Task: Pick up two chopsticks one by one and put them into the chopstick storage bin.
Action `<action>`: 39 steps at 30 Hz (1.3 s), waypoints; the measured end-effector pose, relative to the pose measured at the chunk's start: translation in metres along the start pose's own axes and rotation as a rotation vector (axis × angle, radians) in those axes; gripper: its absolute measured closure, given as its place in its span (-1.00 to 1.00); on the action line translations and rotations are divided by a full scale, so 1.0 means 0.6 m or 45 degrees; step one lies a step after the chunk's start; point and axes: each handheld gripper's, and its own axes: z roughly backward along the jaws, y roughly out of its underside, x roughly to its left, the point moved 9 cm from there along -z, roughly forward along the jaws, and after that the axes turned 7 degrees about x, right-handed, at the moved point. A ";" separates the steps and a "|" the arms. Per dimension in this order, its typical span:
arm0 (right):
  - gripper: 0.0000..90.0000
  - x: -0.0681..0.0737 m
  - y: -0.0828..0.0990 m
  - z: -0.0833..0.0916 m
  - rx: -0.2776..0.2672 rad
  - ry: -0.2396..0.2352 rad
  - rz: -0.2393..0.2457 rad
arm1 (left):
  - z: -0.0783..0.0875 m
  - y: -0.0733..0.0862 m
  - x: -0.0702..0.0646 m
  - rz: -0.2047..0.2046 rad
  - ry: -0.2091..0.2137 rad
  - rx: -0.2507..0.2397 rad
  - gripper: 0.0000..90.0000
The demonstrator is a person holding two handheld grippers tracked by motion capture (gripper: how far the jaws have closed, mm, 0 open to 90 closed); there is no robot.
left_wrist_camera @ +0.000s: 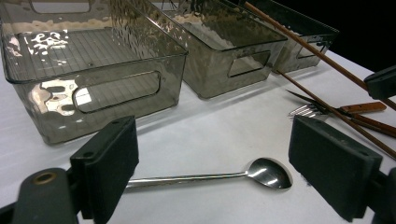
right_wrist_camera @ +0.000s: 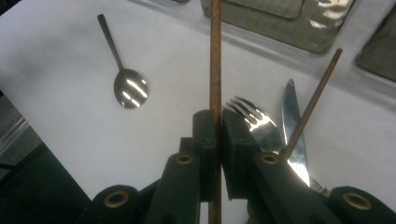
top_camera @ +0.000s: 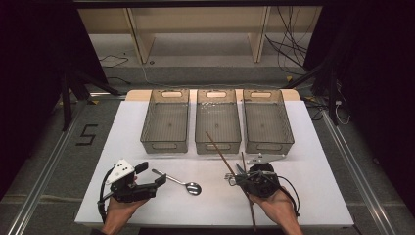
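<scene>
My right gripper [top_camera: 233, 177] [right_wrist_camera: 218, 122] is shut on a brown wooden chopstick [top_camera: 218, 148] [right_wrist_camera: 215, 56], which slants up toward the middle bin. A second chopstick [right_wrist_camera: 313, 100] leans beside the jaws, over a fork [right_wrist_camera: 252, 123] and a knife [right_wrist_camera: 292, 109] that lie on the white table. My left gripper [top_camera: 151, 174] [left_wrist_camera: 219, 172] stands open near the front left and holds nothing. A steel spoon [top_camera: 182, 184] [left_wrist_camera: 266, 171] lies on the table just past its pads [left_wrist_camera: 105, 168]. In the left gripper view both chopsticks [left_wrist_camera: 303, 44] cross at the right above the fork [left_wrist_camera: 308, 110].
Three translucent grey bins stand in a row at the back of the white table [top_camera: 122, 147]: left [top_camera: 164, 145], middle [top_camera: 218, 146], right [top_camera: 269, 144]. All three look empty. Beyond the table there are a wooden shelf frame and loose cables on the floor.
</scene>
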 end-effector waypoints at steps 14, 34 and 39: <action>0.90 0.013 -0.056 -0.008 -0.043 -0.009 0.024 | -0.002 0.002 0.000 -0.011 -0.005 0.014 -0.65; 0.90 0.041 -0.190 -0.053 -0.086 -0.020 0.035 | -0.001 0.002 0.001 -0.015 -0.008 0.012 -0.65; 0.90 0.045 -0.221 -0.070 -0.083 -0.019 0.027 | -0.001 0.002 0.000 -0.017 -0.007 0.012 -0.65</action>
